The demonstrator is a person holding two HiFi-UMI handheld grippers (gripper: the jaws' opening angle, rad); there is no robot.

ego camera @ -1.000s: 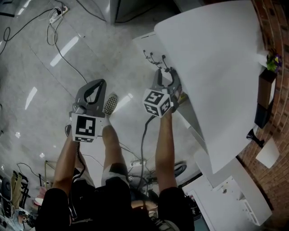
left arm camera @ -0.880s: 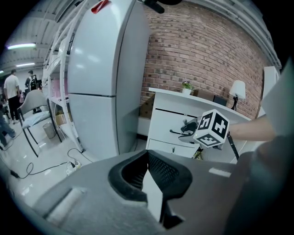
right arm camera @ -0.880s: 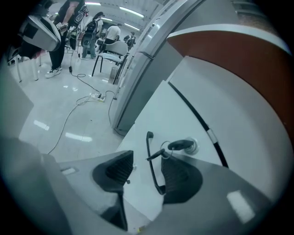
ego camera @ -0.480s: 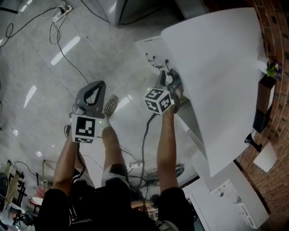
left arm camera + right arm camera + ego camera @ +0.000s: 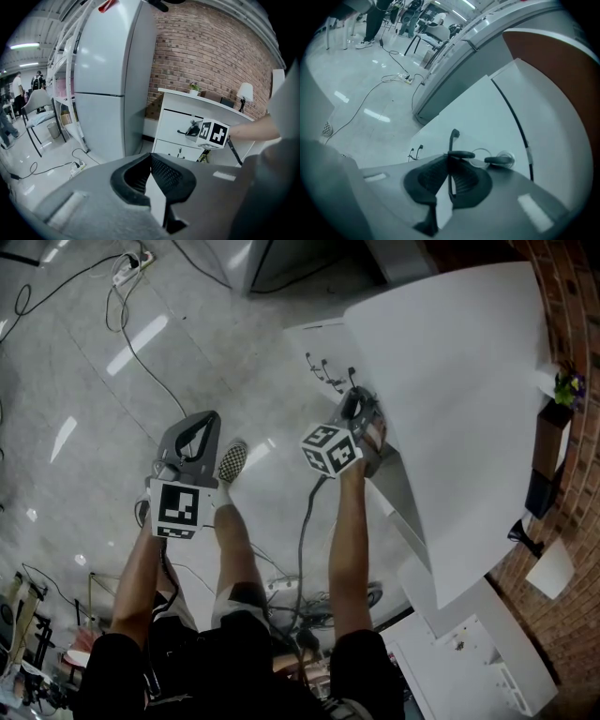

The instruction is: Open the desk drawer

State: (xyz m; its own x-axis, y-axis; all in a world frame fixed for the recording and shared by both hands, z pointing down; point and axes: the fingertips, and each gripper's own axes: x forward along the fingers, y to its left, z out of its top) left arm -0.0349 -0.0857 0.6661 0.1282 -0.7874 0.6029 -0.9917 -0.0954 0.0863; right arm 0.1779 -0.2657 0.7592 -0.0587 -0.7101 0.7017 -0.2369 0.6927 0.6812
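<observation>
Head view, with both gripper views. The pale, glossy floor [image 5: 84, 399] fills the left of the head view, crossed by loose cables [image 5: 141, 362]. A white bench [image 5: 459, 381] takes up the right side, its curved top seen from above. Behind it runs a brick wall [image 5: 211, 47], with a tall grey cabinet [image 5: 112, 79] standing to one side of the bench.

The drawer [image 5: 180, 124] is the upper of two fronts in the bench's end face. It sits directly above the lower drawer [image 5: 176, 151] and is not visibly pulled out. Its dark handle [image 5: 452, 140] stands out from the white front.

The person's two bare forearms reach forward, each carrying a tool with a marker cube [image 5: 330, 448].

The right tongs [image 5: 358, 409] are at the drawer front, pressed up under the bench's edge. Their jaws have just been closing, and the right gripper view shows them clamped on the handle, whose thin bar rises from between the ribbed pads [image 5: 461, 180].

The left tongs [image 5: 192, 432] hang over open floor, well apart from the bench. Their jaws are brought together with nothing between them, as the left gripper view shows at the tips [image 5: 150, 157].

Below the left tongs a checkered shoe [image 5: 231, 460] rests on the floor. A small potted plant [image 5: 565, 371] stands at the bench's far edge by the wall.
</observation>
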